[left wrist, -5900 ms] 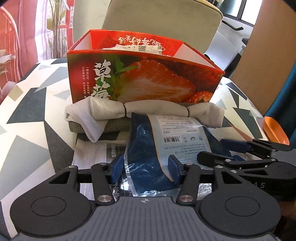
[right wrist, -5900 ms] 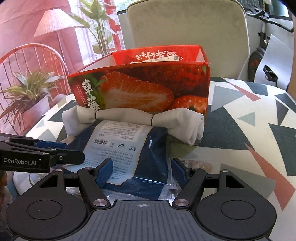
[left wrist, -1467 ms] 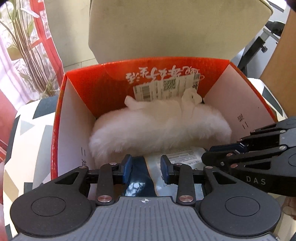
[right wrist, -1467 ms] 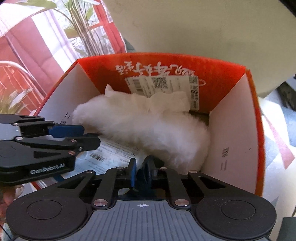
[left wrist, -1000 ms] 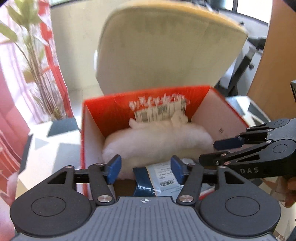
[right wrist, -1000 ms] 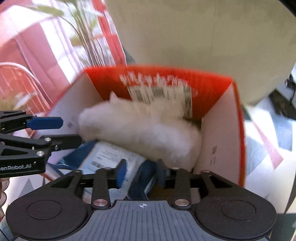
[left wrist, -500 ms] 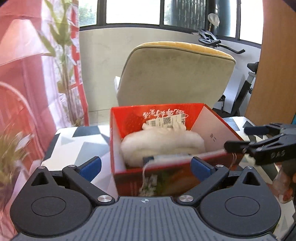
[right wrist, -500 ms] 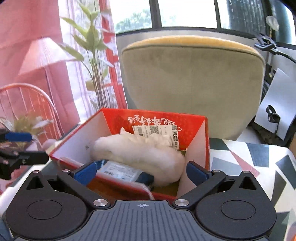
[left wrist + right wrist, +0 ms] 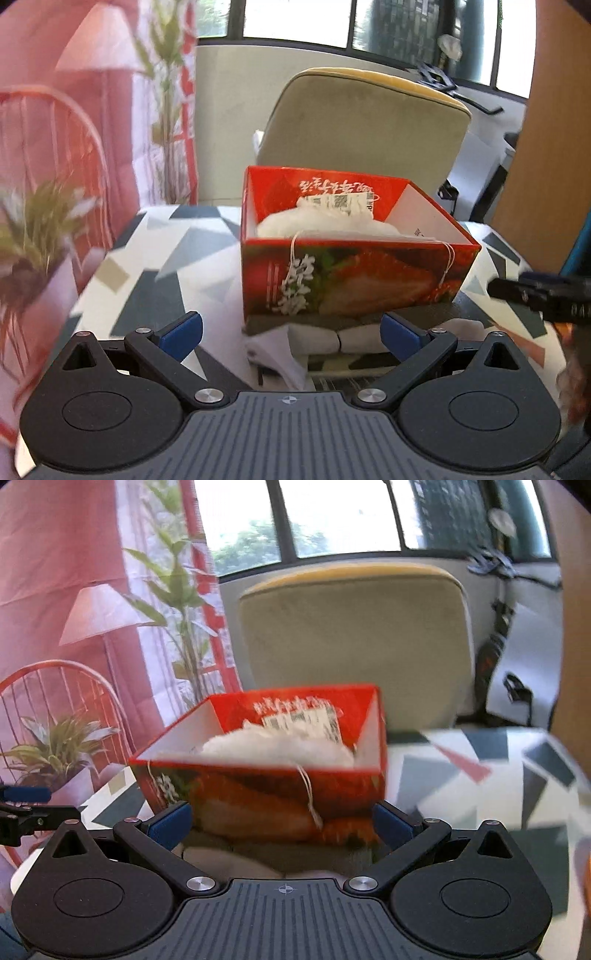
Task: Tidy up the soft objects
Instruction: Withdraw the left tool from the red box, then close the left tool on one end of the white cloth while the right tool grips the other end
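A red strawberry-print box (image 9: 354, 280) stands on the patterned table (image 9: 155, 266); it also shows in the right wrist view (image 9: 266, 794). A fluffy white soft item (image 9: 332, 225) lies inside it (image 9: 273, 751). The blue packet is hidden behind the box's front wall. A rolled white cloth (image 9: 332, 336) on a grey folded cloth lies in front of the box. My left gripper (image 9: 291, 328) is open and empty, just short of the box. My right gripper (image 9: 280, 823) is open and empty, also in front of the box.
A beige chair (image 9: 365, 133) stands behind the table. A red wire chair (image 9: 55, 701) and potted plants (image 9: 59, 746) are at the left. The right gripper (image 9: 543, 295) shows at the right edge of the left wrist view.
Both grippers let go of the blue packet inside the box, opened wide, and drew back and down to the box's front.
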